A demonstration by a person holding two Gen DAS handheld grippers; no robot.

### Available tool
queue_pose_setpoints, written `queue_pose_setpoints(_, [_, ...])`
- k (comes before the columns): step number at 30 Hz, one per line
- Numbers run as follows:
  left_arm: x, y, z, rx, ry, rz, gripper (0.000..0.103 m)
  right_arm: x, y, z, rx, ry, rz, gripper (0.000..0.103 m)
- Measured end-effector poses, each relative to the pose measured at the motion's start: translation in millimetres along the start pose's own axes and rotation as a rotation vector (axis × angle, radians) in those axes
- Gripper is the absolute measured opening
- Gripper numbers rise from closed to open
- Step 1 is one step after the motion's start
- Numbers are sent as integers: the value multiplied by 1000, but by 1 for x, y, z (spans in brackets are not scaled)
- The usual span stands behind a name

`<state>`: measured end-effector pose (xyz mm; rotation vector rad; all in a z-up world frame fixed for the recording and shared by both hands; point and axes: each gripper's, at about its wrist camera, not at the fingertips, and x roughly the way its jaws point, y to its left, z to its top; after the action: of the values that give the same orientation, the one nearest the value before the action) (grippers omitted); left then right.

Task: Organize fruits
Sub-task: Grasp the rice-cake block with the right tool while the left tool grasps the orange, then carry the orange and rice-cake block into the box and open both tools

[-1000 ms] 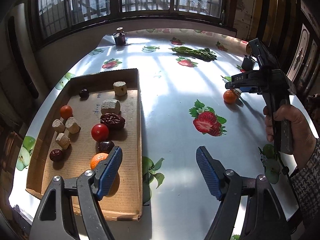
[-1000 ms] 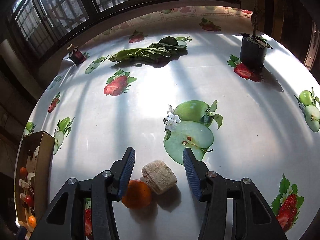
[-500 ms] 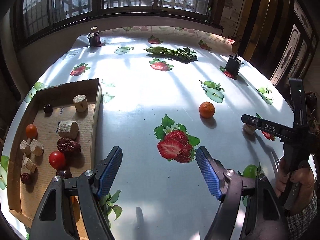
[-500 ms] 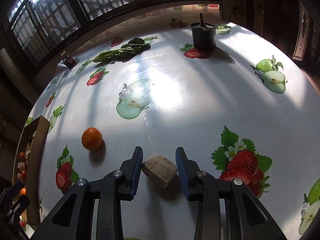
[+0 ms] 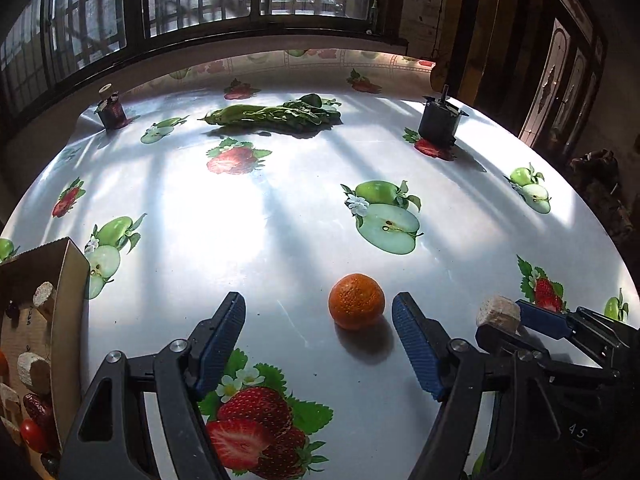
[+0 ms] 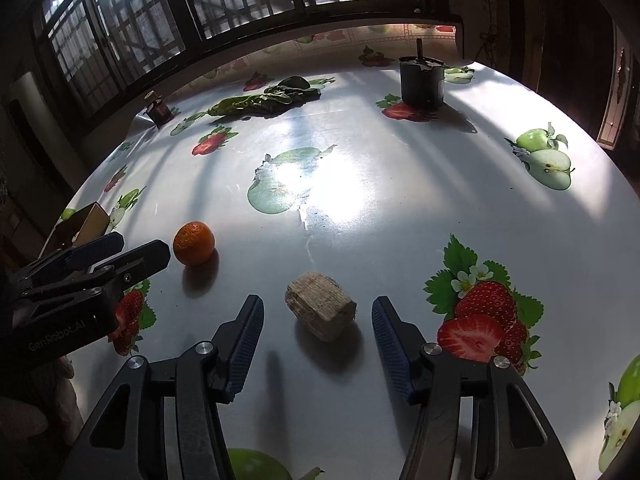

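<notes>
An orange mandarin (image 5: 357, 306) lies on the fruit-print tablecloth, just ahead of my open left gripper (image 5: 320, 340), nearer its right finger. It also shows in the right wrist view (image 6: 194, 243). A beige cut chunk (image 6: 320, 311) lies on the table between the fingers of my open right gripper (image 6: 318, 340), touching neither. The chunk also shows in the left wrist view (image 5: 498, 313). A cardboard tray (image 5: 74, 276) at the far left holds several fruits and beige chunks.
A bunch of leafy greens (image 5: 276, 114) lies at the back of the table. A small dark jar (image 5: 112, 108) stands back left and a dark pot (image 5: 438, 124) back right. Windows run behind the table. The table edge curves at right.
My left gripper swung right from the tray to the mandarin. My right gripper, which was closed around the chunk half a second ago, has opened; the chunk rests on the table.
</notes>
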<state>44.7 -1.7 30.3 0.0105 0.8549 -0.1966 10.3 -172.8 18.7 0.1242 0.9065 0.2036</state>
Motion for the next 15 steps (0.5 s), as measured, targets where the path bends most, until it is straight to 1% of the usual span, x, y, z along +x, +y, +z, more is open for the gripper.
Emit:
queue_pose_setpoints(4, [13, -5, -1, 1, 8, -47, 74, 0, 0, 0, 5, -2, 3, 50])
queue_pose_setpoints(6, [21, -5, -3, 0, 30, -63, 66, 0, 1, 0, 4, -1, 3, 49])
queue_pose_setpoints(7, [24, -5, -5, -6, 46, -68, 59, 0, 2, 0, 0, -2, -2, 49])
queue_pose_setpoints(8, [23, -4, -4, -11, 30, -72, 55, 1, 3, 0, -4, -3, -7, 49])
queue_pose_setpoints(9, [22, -2, -4, -20, 35, -96, 50, 2, 4, 0, -9, -1, -10, 49])
queue_pose_setpoints(10, [22, -1, -5, -27, 34, -112, 39, 2, 6, 0, -15, -1, -15, 49])
queue_pose_setpoints(12, [21, 1, -8, -34, 26, -147, 31, 3, 9, -1, -29, -4, -31, 49])
queue_pose_setpoints(14, [20, 1, -9, -35, 20, -147, 30, 3, 11, -2, -44, -7, -49, 39])
queue_pose_setpoints(15, [20, 0, -9, -35, 17, -145, 30, 2, 12, -2, -47, -12, -57, 39])
